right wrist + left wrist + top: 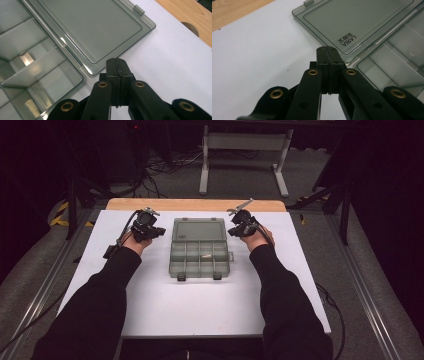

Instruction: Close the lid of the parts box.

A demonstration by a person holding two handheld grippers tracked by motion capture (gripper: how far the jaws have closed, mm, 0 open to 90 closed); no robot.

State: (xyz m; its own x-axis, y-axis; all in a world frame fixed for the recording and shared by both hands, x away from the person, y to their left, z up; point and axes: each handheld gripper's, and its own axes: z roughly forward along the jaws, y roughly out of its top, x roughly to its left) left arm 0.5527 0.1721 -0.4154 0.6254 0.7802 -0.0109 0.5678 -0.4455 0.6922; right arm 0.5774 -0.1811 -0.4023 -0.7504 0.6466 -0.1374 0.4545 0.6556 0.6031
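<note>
The smoke-grey translucent plastic compartment box [200,254] lay open at the centre of the white tabletop [150,305], its lid [352,22] flat behind the tray. The left hand-held gripper [328,53] and right hand-held gripper [117,65] flanked the lid, each with jaws pressed together and empty. Closing the lid would probably go best with both tips set under its far edge and raised evenly; the lid read "LARIA", its adjoining characters being illegible.

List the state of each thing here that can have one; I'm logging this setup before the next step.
Organizer box: open, on the white table.
Lid: folded back flat on the table.
Small pale piece: lying in a compartment.
Left gripper: shut, empty, beside the lid.
Right gripper: shut, empty, beside the lid.
</note>
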